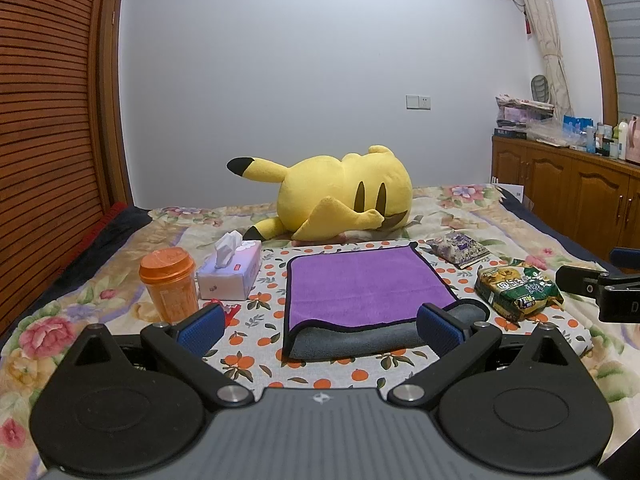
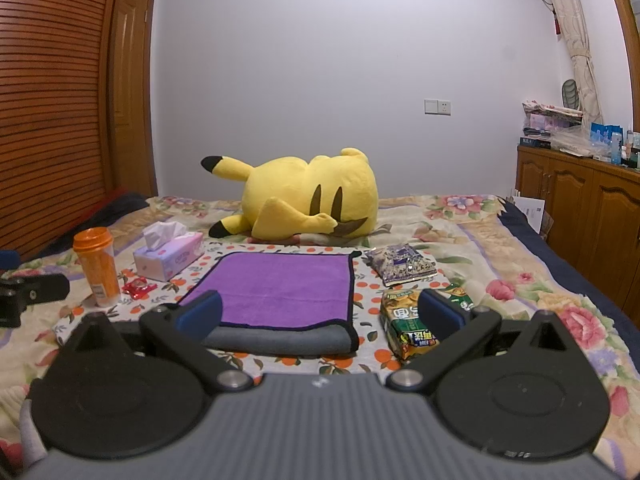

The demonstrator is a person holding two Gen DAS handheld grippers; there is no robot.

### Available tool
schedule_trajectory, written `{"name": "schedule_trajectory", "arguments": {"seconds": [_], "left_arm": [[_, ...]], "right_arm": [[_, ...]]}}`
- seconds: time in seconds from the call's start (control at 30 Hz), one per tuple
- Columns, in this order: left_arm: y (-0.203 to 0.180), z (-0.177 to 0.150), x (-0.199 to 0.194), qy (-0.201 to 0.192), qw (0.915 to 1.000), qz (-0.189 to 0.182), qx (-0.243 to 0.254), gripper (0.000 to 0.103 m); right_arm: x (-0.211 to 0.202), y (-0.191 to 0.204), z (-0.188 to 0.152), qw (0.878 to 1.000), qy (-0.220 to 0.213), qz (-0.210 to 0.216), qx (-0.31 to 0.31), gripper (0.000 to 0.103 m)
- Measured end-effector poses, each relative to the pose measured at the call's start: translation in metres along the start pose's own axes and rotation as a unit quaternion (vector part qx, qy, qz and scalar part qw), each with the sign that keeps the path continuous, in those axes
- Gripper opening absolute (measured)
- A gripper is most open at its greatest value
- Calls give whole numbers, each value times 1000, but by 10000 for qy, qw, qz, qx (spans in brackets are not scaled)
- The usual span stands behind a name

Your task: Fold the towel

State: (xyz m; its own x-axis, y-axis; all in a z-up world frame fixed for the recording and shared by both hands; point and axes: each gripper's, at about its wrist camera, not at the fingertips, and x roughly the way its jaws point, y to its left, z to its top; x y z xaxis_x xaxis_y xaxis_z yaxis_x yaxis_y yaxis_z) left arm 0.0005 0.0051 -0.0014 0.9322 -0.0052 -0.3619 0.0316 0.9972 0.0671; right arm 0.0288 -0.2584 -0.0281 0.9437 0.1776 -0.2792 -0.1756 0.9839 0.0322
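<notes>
A purple towel (image 1: 366, 286) with a grey underside lies folded over on an orange-print cloth (image 1: 256, 356) on the bed, its folded grey edge nearest me. It also shows in the right wrist view (image 2: 280, 288). My left gripper (image 1: 320, 326) is open and empty, its blue pads just short of the towel's near edge. My right gripper (image 2: 320, 314) is open and empty, also just short of the near edge. The right gripper's body shows at the right edge of the left wrist view (image 1: 600, 286).
An orange cup (image 1: 170, 284), a tissue box (image 1: 230, 272) and a red wrapper (image 2: 138, 288) lie left of the towel. A green snack pack (image 1: 518, 290) and a purple pack (image 1: 460, 248) lie to its right. A yellow plush toy (image 1: 340, 196) lies behind it. A wooden cabinet (image 2: 580, 196) stands at the right.
</notes>
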Motion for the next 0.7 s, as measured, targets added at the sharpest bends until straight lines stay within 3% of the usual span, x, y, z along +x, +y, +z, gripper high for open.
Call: {"name": "schedule_trajectory", "arguments": {"seconds": [0.7], "left_arm": [[-6, -9, 5, 59, 10000, -11, 61, 103]], "right_arm": [[1, 1, 1, 10000, 41, 9, 11, 103]]}}
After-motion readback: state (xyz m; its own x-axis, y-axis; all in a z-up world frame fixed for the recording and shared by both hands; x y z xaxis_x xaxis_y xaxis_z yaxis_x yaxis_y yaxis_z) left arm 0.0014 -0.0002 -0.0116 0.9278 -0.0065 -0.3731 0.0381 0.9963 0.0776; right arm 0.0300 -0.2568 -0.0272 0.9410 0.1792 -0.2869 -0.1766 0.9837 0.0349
